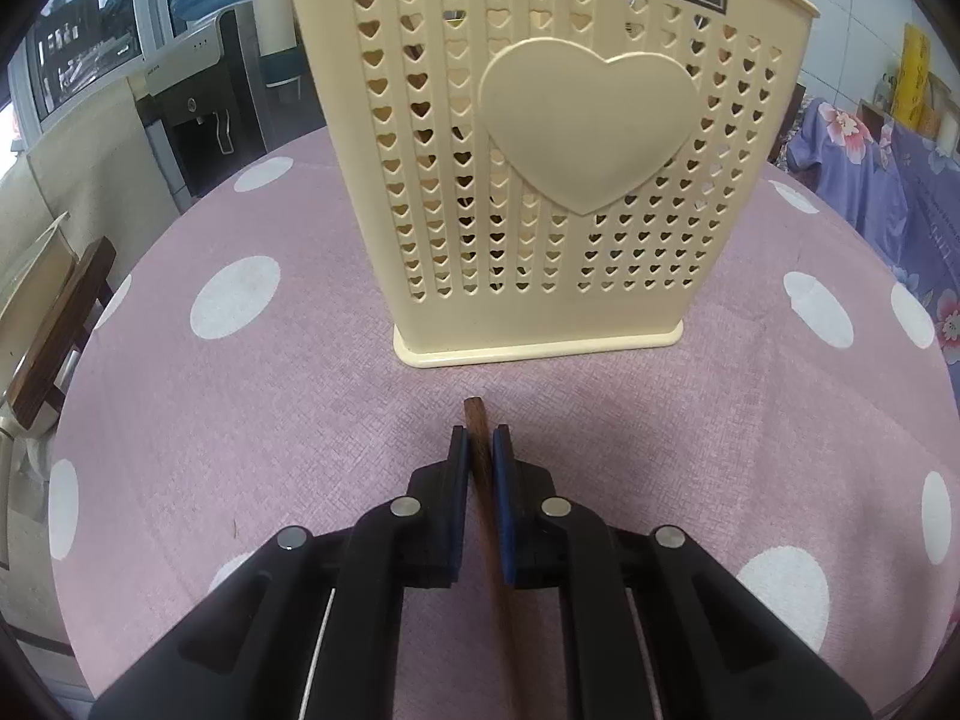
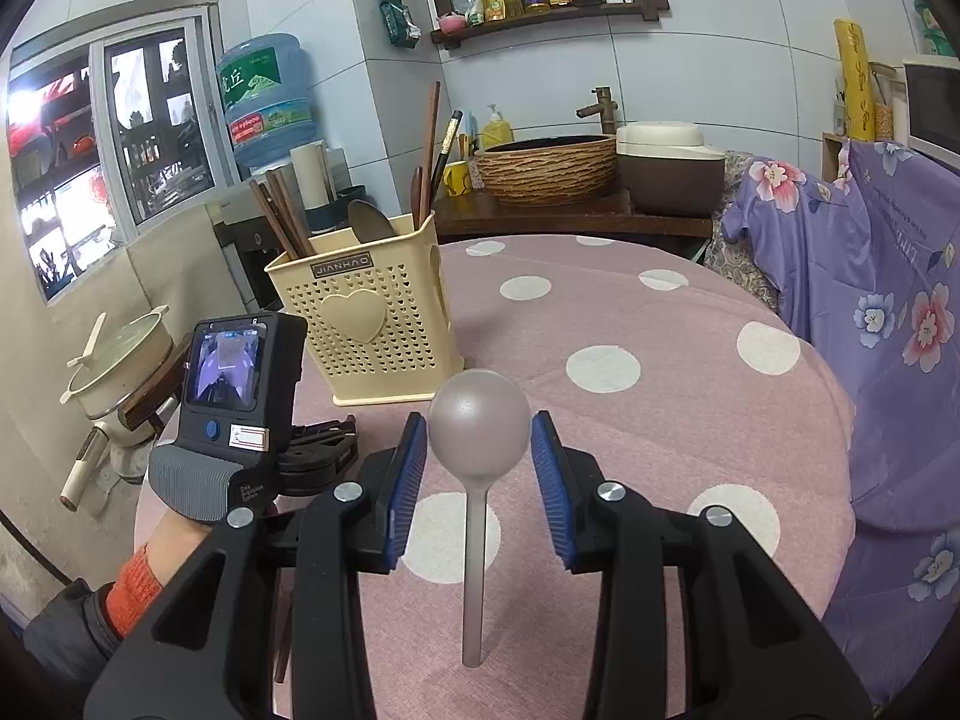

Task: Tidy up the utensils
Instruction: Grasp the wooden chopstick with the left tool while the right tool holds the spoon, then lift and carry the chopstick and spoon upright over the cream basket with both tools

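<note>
Left tool (image 1: 480,441) tilted downward, clamping chopstick (image 1: 477,438).

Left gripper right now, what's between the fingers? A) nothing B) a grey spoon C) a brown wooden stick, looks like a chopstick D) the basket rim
C: in the left wrist view the left gripper is shut on a brown wooden chopstick lying on the dotted tablecloth, just short of the cream utensil basket; the grey spoon sits at the right gripper instead.
</note>
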A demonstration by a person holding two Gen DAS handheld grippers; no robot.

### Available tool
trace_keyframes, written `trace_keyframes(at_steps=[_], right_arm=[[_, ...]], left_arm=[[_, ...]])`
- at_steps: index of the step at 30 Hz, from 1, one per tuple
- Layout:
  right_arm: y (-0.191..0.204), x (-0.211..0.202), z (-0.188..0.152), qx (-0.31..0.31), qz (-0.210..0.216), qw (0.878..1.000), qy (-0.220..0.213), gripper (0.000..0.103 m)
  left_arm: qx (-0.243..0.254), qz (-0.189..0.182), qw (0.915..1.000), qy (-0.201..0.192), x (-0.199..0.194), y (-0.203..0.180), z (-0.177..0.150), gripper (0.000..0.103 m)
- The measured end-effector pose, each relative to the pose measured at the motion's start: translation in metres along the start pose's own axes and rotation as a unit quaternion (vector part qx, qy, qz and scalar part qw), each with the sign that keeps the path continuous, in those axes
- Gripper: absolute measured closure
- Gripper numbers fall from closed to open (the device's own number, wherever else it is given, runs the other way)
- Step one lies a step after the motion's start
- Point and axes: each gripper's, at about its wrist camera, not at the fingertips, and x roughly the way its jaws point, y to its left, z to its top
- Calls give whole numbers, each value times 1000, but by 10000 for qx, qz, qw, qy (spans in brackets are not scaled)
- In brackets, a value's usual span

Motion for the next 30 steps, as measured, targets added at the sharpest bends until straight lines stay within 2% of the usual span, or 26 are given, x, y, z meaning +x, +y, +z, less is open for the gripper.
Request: trace_keyframes(at_steps=[5,7,13,20,30], right_arm=[[0,0,0,-2,-10,10000,-10,66],[0,0,0,-3,-20,10000,-5,66],[0,0,1,-8,-47,10000,0,66],[1,2,1,-38,-100,9999,6,66],[7,4,2,-82,-67,9999,78,66]], left_arm=[[-211,-291,9993,27,1,10,1,94],[-282,-344,9990,-72,-5,15,0,95],[-409,-640,9948,-676,-54,31,1,95],[-500,-885,9819,-1598,-133,56,6,95],[-660,-1133,9698,-2056,-174,83,2,95]])
